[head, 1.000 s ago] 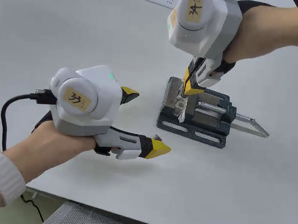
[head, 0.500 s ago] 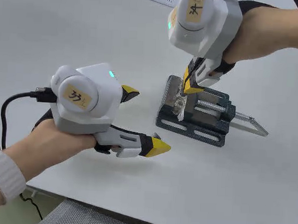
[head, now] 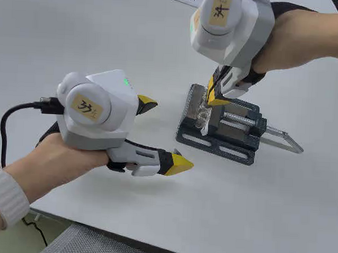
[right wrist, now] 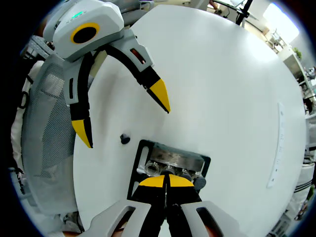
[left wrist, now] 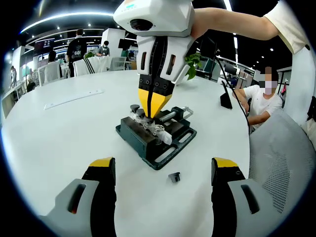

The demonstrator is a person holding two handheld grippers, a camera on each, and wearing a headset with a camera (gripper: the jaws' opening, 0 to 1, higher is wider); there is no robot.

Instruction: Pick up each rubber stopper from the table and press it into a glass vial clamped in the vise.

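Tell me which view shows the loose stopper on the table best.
The left gripper view: the stopper lies near, its shape clear. The right gripper view gives a dark dot. In the head view the left gripper probably hides it.

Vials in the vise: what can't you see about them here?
Head view: the right gripper covers the tops of the vials, so whether they are stoppered is hidden.
Right gripper view: its shut jaws hide the vial beneath and anything pinched between them.
Left gripper view: the vials are too small to count; the loose stopper is a speck.
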